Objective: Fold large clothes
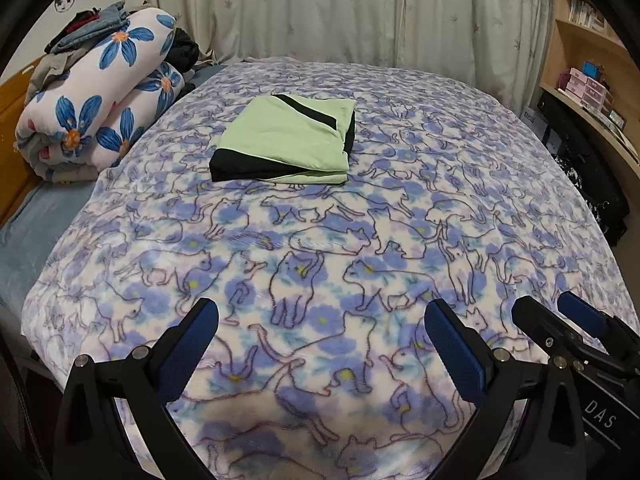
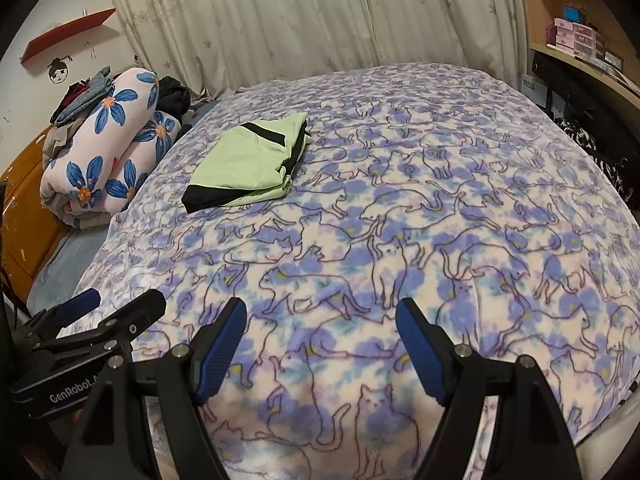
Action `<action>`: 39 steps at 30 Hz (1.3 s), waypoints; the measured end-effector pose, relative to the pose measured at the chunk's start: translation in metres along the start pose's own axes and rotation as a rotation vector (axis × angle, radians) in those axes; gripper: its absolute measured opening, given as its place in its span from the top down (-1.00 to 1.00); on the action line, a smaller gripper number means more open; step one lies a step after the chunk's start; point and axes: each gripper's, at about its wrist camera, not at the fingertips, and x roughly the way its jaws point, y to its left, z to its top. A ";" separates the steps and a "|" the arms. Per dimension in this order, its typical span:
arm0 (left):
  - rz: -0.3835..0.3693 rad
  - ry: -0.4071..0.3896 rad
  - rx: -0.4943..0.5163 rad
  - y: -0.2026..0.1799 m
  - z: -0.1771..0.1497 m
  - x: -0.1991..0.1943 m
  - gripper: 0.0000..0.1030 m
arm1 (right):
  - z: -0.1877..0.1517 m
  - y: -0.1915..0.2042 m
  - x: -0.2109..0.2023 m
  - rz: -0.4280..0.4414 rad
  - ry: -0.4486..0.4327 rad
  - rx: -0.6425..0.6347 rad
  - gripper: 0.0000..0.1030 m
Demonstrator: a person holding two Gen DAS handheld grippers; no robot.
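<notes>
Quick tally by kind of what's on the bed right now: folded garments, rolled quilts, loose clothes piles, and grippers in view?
Folded green-and-black garment: 1
Rolled flower-print quilt: 1
Loose clothes pile on top of the quilt: 1
Grippers: 2, left gripper and right gripper, both open and empty
Total: 5

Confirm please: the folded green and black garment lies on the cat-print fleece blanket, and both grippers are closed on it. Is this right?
Not quite. The folded green and black garment does lie on the cat-print fleece blanket, but the left gripper and the right gripper are open and away from it, as both wrist views show.
</notes>
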 end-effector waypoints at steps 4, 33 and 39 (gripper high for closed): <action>0.003 -0.004 -0.005 0.000 0.000 -0.005 -0.98 | 0.000 -0.001 -0.002 0.008 -0.004 0.002 -0.50; 0.025 0.025 0.021 -0.002 -0.004 0.000 -0.95 | -0.004 -0.006 0.002 0.013 0.042 -0.003 -0.50; 0.028 0.029 0.022 -0.004 -0.005 0.001 -0.94 | -0.003 -0.007 0.002 0.012 0.046 -0.003 -0.50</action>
